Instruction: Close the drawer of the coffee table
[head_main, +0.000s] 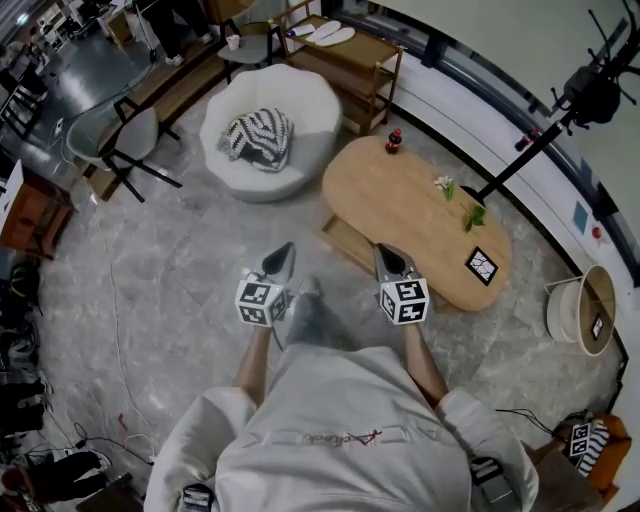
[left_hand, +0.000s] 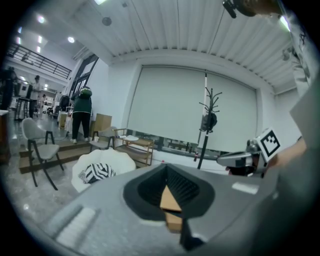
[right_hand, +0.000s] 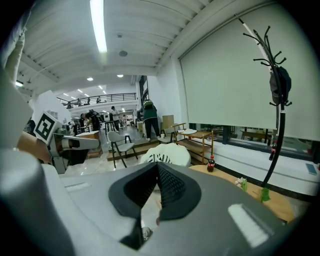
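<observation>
Grey marbled flooring spreads beneath you. Your left gripper (head_main: 287, 248) has its ribbed black pads pressed together on nothing. Your right gripper (head_main: 384, 250) is likewise pinched closed and empty. Both taper to smooth grey points. Just ahead of them the drawer (head_main: 346, 240), a shallow pale-wood box, juts out from under the coffee table (head_main: 430, 215), whose smooth oval top is light wood. A dark bottle (head_main: 394, 141) with a red cap stands at its far end. Beyond sits a rounded white armchair (head_main: 300, 110) holding a zebra-striped cushion (head_main: 258, 138).
</observation>
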